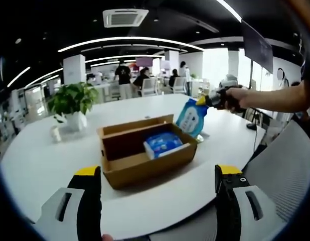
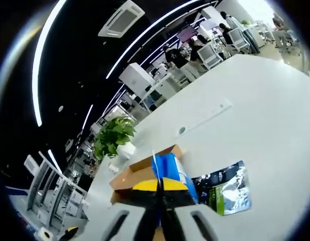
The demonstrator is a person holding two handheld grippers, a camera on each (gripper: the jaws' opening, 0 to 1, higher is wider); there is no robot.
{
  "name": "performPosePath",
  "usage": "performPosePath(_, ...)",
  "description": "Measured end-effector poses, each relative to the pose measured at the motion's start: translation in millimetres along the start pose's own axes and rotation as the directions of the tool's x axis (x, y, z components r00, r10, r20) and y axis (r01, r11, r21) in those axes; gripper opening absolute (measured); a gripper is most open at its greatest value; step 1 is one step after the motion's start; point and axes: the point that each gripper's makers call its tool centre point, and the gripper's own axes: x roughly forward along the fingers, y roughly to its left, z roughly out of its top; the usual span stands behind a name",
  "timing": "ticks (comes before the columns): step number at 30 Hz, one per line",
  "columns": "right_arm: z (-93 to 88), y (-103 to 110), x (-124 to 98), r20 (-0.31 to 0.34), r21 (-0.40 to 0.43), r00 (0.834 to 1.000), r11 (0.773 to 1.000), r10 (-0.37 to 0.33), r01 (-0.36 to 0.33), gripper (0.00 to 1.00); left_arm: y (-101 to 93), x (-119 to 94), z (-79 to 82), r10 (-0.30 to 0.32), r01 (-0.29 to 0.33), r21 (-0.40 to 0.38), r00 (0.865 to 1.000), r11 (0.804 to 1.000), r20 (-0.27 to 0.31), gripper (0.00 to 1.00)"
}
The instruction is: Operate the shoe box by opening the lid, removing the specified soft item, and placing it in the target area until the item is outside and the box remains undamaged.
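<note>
left gripper [image 1: 157,193] jaws spread wide; right gripper [image 2: 160,190] jaws pinched together

No lettering can be read. The blue pouch [image 1: 192,116] ahead of the left jaws and the dark packet [image 2: 225,190] beside the right jaws carry print too small to make out.

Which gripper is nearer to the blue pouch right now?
Right. The right gripper is shut on the blue pouch's top edge, lifting it beside the open cardboard box. The left gripper hangs open on the box's near side, apart from the pouch.
</note>
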Motion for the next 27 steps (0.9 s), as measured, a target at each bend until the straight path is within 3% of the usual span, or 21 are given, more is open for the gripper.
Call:
performPosePath(4,-1.8,4,4,0.006,0.009,1.000,1.000,0.009,-0.009,0.00,-1.2,1,-0.8,-0.006,0.006,0.005,1.000,1.000,-0.007,0.97)
performPosePath(9,-5.2,-6,10,0.007,0.056,1.000,0.998,0.000,-0.001,0.00,-2.7,2,-2.8,-0.018,0.019,0.014,1.000,1.000,-0.020,0.97)
performPosePath(16,-5.9,-12,11,0.007,0.060,1.000,0.998,-0.007,0.007,0.00,-1.3,2,-5.1,-0.016,0.017,0.011,0.999,1.000,-0.029,0.97)
performPosePath(27,1.4,-55,3,0.008,0.039,0.997,0.996,-0.082,0.081,0.00,-4.1,2,-0.2,-0.023,0.023,0.028,1.000,0.999,-0.008,0.99)
